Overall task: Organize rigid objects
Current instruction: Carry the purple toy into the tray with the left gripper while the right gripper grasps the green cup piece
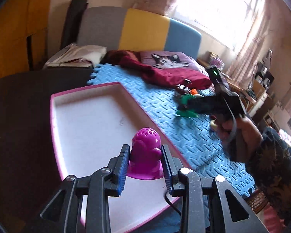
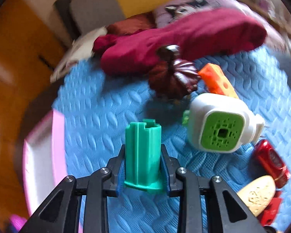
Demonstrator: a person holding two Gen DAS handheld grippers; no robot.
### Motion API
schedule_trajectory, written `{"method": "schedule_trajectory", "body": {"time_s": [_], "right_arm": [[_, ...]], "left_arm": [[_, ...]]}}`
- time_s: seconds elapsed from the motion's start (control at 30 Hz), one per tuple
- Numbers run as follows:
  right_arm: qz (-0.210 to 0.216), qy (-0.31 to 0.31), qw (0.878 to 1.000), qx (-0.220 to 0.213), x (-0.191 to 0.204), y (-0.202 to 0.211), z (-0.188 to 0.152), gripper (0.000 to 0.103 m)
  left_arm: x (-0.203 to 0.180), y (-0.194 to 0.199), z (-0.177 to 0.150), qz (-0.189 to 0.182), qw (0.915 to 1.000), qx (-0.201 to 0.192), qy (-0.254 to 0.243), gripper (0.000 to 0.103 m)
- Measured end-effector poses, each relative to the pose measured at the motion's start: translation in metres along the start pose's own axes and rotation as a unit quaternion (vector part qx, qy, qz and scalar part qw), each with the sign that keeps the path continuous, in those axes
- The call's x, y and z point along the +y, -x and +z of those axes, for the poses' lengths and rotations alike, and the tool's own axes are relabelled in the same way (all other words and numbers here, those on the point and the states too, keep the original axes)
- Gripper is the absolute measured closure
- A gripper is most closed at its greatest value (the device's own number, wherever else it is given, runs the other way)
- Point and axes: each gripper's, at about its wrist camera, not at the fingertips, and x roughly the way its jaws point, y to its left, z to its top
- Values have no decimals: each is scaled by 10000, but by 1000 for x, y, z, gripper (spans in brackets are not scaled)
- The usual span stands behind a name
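Left wrist view: the left hand-held gripper (image 1: pixel 145 155) pinches a purple perforated toy (image 1: pixel 145 155) low in the frame, over the near edge of the pink-rimmed white tray (image 1: pixel 56 128); the toy's flared base looks to rest on the tray floor near the right rim, so a careless release could tip it over the edge onto the blue foam mat (image 1: pixel 164 116); at right, a person's hand (image 1: pixel 229 124) carries the other tool among the scattered pieces.

Right wrist view: the tray shows only at the left edge, blurred; the right hand-held gripper (image 2: pixel 143 167) is pressed onto a green ribbed cylinder (image 2: pixel 142 151) near its flanged bottom, a low grip that could let the piece pivot; to the right lie a dark brown fluted piece (image 2: pixel 172 77), an orange block (image 2: pixel 217 79), a white and green cube (image 2: pixel 221 124) and a red toy car (image 2: pixel 269 161); the maroon cloth (image 2: pixel 184 44) lies bunched behind them; nothing appears to block the way leftward to the tray.
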Motion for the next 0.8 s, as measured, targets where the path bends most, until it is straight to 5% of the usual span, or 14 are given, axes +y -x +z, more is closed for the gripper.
{"method": "schedule_trajectory", "body": {"time_s": [0.07,0.4,0.8], "right_arm": [[-144,492,9987,-82,9,3,-8,72],[-84,697,9974,-164,12,-3,-8,72],[-45,870,9958,-280,10,1,-12,72]], "left_arm": [[15,5,-2,38,9997,-21,229,70],[64,10,17,301,9960,-137,833,70],[75,-76,81,366,9945,316,925,70]]}}
